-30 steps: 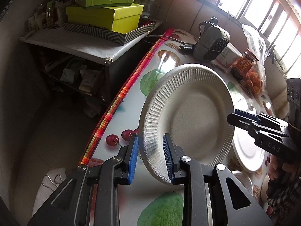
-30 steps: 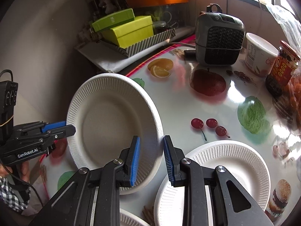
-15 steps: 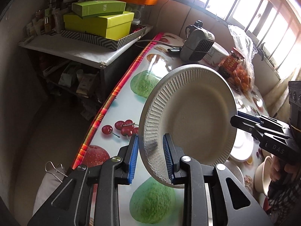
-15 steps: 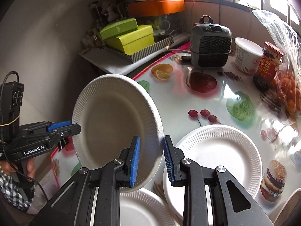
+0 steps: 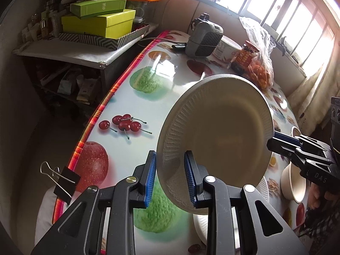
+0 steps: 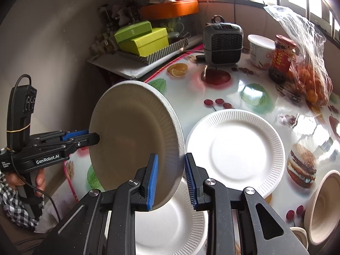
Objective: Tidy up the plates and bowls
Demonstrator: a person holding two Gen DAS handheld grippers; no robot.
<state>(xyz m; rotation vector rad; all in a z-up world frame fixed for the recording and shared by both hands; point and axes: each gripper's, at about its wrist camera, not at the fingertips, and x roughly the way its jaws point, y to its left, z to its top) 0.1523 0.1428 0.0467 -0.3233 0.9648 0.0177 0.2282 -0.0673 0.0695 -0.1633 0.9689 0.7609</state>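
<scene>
I hold the paper plate [image 5: 216, 131] tilted on edge above the desk [image 5: 136, 106], both sets of fingers pinching opposite rims: left gripper [image 5: 170, 179], right gripper [image 6: 171, 182]. Below it lie two more plates [image 6: 235, 148]. Beyond stand a heater [image 6: 223, 42] and jar [image 6: 281, 59]; a bowl [image 6: 323, 208] sits right.

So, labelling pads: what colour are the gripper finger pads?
Blue, ribbed pads; clearest in the right wrist view.
</scene>
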